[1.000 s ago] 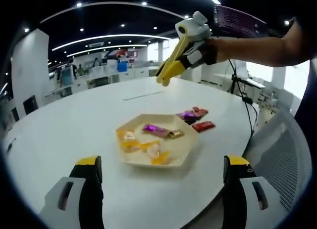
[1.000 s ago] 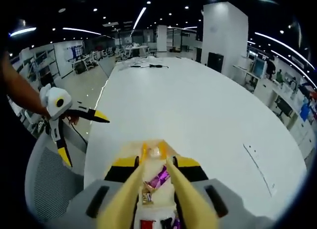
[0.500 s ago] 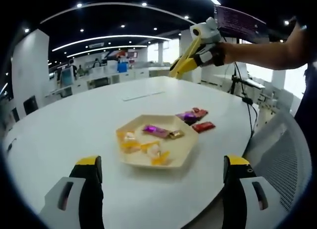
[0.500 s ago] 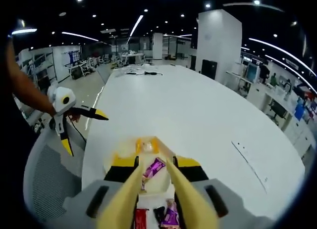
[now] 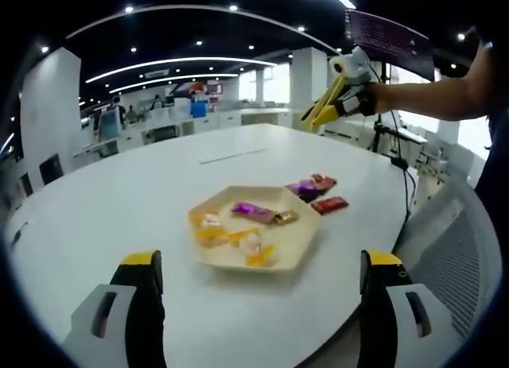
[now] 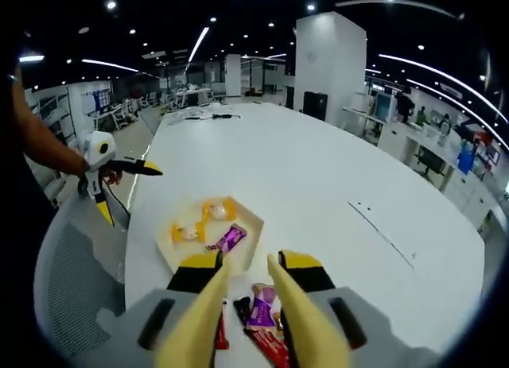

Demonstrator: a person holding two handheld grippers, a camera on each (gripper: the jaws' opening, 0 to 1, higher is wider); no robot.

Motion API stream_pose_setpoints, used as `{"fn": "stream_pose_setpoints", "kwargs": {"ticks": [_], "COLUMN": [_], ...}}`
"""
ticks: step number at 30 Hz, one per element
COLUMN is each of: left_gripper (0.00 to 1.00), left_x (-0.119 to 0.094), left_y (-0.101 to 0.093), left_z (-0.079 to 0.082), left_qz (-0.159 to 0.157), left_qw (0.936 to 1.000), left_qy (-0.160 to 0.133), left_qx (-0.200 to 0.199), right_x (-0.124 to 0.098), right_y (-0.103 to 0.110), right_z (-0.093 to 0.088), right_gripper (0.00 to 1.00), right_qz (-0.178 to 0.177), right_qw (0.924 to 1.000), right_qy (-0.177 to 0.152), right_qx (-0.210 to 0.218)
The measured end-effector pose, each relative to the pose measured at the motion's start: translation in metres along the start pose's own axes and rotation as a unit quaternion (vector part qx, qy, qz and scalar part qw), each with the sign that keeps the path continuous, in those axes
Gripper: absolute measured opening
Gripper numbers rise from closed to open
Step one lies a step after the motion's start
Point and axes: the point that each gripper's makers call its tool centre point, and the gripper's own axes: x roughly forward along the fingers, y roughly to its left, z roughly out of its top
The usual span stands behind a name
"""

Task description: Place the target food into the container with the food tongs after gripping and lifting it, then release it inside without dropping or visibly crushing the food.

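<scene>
Right gripper (image 6: 245, 282) carries yellow food tongs (image 6: 242, 320), arms parted with an empty gap between them; the jaws press the arms from outside. They hang high above the white table (image 6: 334, 185). Just past the tong tips lie the loose wrapped candies (image 6: 262, 314): purple, dark and red wrappers, close together. These look like the remaining targets.

The hexagonal tray (image 6: 253, 222) sits beside that cluster, toward the left gripper. It already holds yellow-wrapped sweets (image 6: 195, 223) and a purple one (image 6: 227, 238). In the left gripper view the tray (image 5: 302, 239) is central, with the red and purple candies (image 5: 318, 191) touching or nearly touching its far side.

Left gripper (image 5: 254, 304) has its jaws spread wide, holding nothing, low over the table near the tray.

For the next pickup we would descend straight over one candy, choosing the outermost so neighbours are not nudged. We close across the wrapper's short side, only until it stops slipping. Lift clear of the tray rim before crossing. Lower into a bare patch of tray, then open.
</scene>
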Motion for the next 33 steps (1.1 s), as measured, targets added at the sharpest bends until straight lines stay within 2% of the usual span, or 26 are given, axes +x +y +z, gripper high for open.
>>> {"fn": "stream_pose_setpoints", "kwargs": {"ticks": [2, 4, 9, 14, 16, 17, 18, 20, 26, 33], "left_gripper": [1.0, 1.0, 1.0, 1.0, 1.0, 1.0, 1.0, 1.0, 1.0, 1.0], "left_x": [0.0, 0.002, 0.002, 0.001, 0.001, 0.001, 0.001, 0.003, 0.003, 0.003], "left_y": [-0.002, -0.005, -0.004, -0.003, -0.001, 0.005, 0.005, 0.005, 0.002, 0.003], "left_z": [0.002, -0.003, -0.004, -0.004, -0.003, 0.0, 0.001, -0.006, -0.008, -0.008], "left_qz": [-0.005, -0.011, -0.01, -0.007, -0.001, 0.011, 0.013, 0.004, 0.003, 0.007], "left_qw": [0.9999, 0.9999, 0.9999, 0.9999, 0.9999, 0.9997, 0.9997, 0.9999, 0.9998, 0.9998], "left_qy": [-0.007, 0.009, 0.01, 0.012, 0.008, 0.001, -0.003, 0.009, 0.017, 0.017], "left_qx": [0.008, 0.007, 0.005, 0.005, 0.009, 0.023, 0.021, -0.003, 0.011, 0.007], "right_x": [-0.002, -0.005, -0.013, -0.022, -0.023, -0.024, -0.026, -0.029, -0.032, -0.025], "right_y": [-0.003, -0.003, -0.009, -0.02, -0.026, -0.029, -0.031, -0.034, -0.042, -0.048], "right_z": [-0.007, -0.013, -0.027, -0.039, -0.051, -0.055, -0.057, -0.065, -0.088, -0.115], "right_gripper": [0.27, 0.27, 0.27, 0.27, 0.27, 0.27, 0.27, 0.26, 0.26, 0.26], "right_qz": [0.0, 0.005, -0.002, -0.007, -0.015, -0.018, -0.018, -0.013, -0.016, -0.004], "right_qw": [1.0, 0.9999, 0.9999, 0.9999, 0.9998, 0.9997, 0.9997, 0.9998, 0.9995, 0.9982], "right_qy": [0.0, -0.008, -0.002, -0.007, 0.011, 0.014, 0.014, 0.013, 0.025, 0.06], "right_qx": [-0.002, -0.014, -0.017, 0.004, -0.005, -0.009, -0.008, 0.0, 0.005, -0.002]}}
